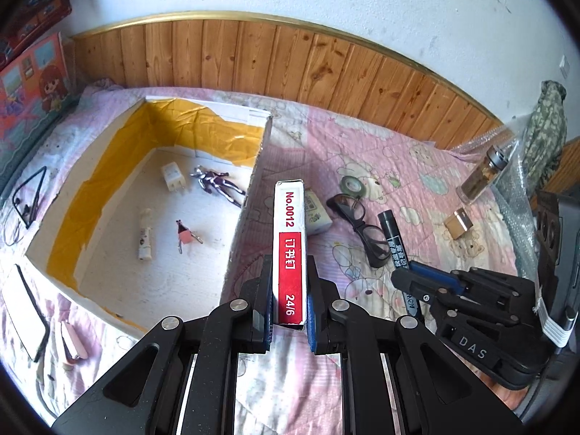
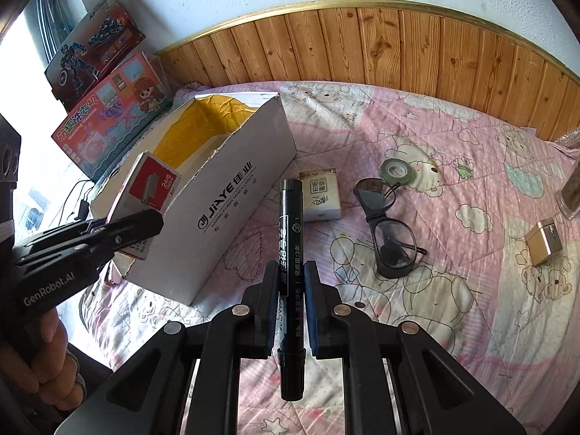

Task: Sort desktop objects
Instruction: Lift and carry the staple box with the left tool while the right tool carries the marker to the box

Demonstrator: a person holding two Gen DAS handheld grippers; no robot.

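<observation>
Left gripper (image 1: 289,290) clenched on staple box (image 1: 289,253) near cardboard box (image 1: 250,195); right gripper (image 2: 291,286) clamping black marker (image 2: 290,272).

You get bright daylight and mostly sharp pictures. The window (image 2: 32,166) glares white at left, and the edges bend and go dark.

One staple box (image 1: 289,253), one marker (image 2: 291,253), one glasses (image 2: 388,224), one tape roll (image 2: 397,171), two toy boxes (image 2: 108,116).

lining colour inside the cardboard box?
Yellow lining on the inner walls of the cardboard box, over a white floor. Clearest in the left wrist view.
</observation>
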